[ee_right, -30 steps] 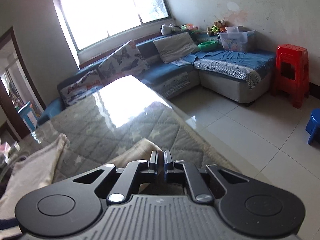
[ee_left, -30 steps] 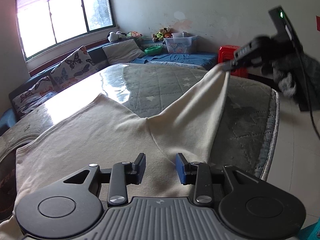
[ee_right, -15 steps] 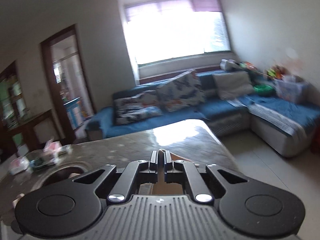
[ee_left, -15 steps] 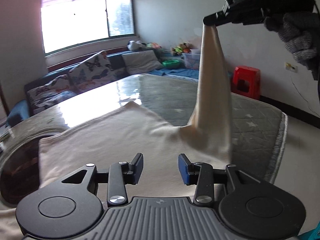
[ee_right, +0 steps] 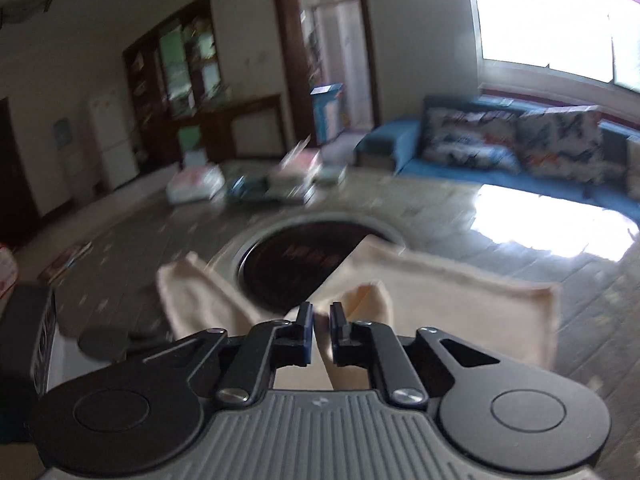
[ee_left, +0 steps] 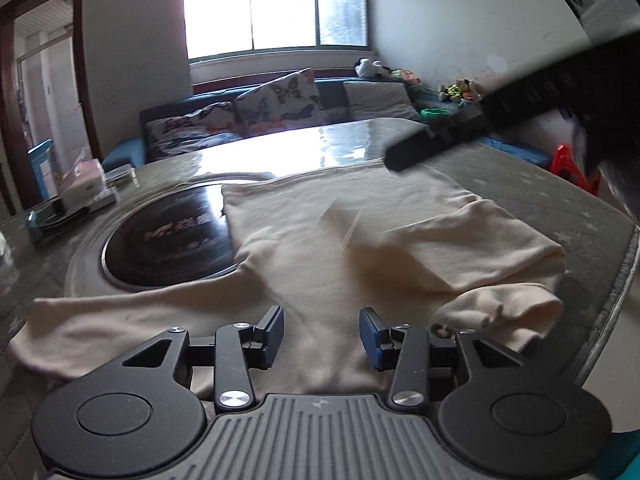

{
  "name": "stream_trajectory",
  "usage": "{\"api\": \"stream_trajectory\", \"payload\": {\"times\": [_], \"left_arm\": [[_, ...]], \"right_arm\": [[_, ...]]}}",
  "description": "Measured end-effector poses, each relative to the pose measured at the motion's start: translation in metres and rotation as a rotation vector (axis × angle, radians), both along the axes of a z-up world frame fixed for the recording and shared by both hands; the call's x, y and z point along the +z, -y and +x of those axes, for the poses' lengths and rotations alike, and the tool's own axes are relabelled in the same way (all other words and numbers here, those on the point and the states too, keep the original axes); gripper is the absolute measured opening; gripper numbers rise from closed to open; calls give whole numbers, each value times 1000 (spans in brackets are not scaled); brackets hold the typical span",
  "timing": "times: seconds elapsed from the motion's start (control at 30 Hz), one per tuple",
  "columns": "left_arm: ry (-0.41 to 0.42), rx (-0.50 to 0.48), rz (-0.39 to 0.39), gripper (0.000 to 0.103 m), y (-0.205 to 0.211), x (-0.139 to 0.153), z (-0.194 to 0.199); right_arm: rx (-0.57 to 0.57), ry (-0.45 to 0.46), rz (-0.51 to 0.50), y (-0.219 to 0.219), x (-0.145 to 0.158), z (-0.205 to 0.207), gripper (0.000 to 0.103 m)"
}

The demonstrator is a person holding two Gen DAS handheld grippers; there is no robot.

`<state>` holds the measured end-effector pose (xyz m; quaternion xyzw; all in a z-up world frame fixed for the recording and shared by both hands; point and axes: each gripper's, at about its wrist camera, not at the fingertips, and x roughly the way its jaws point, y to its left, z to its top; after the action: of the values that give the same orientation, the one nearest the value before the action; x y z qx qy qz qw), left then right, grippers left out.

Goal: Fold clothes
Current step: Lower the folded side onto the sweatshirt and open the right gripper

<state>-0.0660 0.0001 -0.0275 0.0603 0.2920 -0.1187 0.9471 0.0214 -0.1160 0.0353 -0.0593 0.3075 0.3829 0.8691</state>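
My left gripper (ee_left: 321,330) hangs with its jaws spread wide and nothing between them, low over the near part of the cream long-sleeved top (ee_left: 320,248), which lies spread on the quilted table cover (ee_left: 560,200). One sleeve (ee_left: 120,320) runs out to the left of those jaws, its long axis crosswise to them; the other sleeve (ee_left: 460,240) lies folded across the body, ahead and right. My right gripper (ee_right: 319,330) sits with its jaws slightly parted, a strip of cream fabric (ee_right: 360,308) in the gap; through the blur I cannot tell whether they grip it. I judge the left gripper nearer the unfolded sleeve, so that fold falls to it.
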Motion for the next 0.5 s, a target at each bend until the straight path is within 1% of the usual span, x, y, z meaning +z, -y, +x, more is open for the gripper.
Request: {"api": "stream_trajectory", "payload": {"times": [0.03, 0.1, 0.2, 0.33, 0.43, 0.5], "left_arm": [[-1, 9, -3, 45, -3, 1, -1], [1, 20, -12, 45, -6, 3, -1], [5, 14, -25, 45, -4, 8, 2], [6, -23, -20, 45, 11, 7, 12], [-11, -32, -12, 44, 20, 2, 24], [-28, -15, -17, 43, 23, -1, 31]], "right_arm": [[22, -1, -19, -2, -4, -6, 11], [28, 12, -49, 6, -8, -16, 20], [-16, 4, -89, 31, -14, -19, 22], [-116, -44, -153, 72, -31, -12, 23], [-163, -67, -172, 95, -45, -13, 23], [-178, -77, -167, 104, -51, -14, 23]]}}
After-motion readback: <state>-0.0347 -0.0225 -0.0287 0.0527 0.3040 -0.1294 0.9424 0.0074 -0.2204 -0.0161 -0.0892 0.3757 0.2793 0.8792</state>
